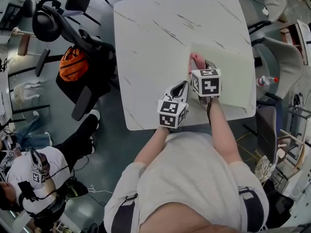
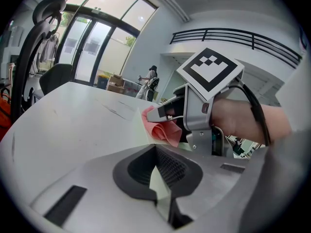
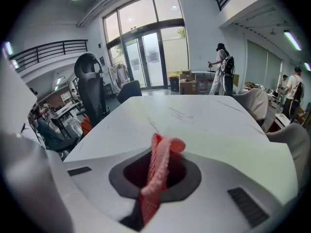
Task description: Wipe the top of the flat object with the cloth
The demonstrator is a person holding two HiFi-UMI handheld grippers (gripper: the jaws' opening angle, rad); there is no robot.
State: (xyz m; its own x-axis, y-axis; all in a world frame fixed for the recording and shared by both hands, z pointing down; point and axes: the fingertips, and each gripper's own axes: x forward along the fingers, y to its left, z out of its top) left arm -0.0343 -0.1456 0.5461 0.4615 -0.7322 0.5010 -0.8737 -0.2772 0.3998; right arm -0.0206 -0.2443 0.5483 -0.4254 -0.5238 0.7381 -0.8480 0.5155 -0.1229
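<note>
Closest to you, the left tongs [image 1: 180, 86] sit just past the near edge of the white worktop [image 1: 150, 38], at about eleven o'clock from your chest. Their jaws are clenched on the thin pale left edge of the flat sheet [image 1: 231, 76]. In the left gripper view a sliver of that sheet stands pinched between the two dark pads. Just beyond and at one o'clock from them, the right tongs [image 1: 199, 65] are clamped on the pink cloth [image 3: 158, 171]. In the right gripper view the cloth runs up through the closed jaws as a knobbly strip and folds over at the tips. In the head view the cloth's free end shows at twelve o'clock from the right tongs, over the far left corner of the sheet, and in the left gripper view it droops down to about the sheet's surface. The sheet lies flat on the right half of the worktop, reaching its near and right edges. The far and left parts of the worktop show only thin dark veins. Off the worktop, a clear bottle [image 1: 265, 80] lies at three o'clock. At nine o'clock there is an orange bag [image 1: 73, 63], with a black chair [image 1: 48, 21] beyond it at ten o'clock. Another person [image 1: 29, 178] stands at your seven o'clock.
</note>
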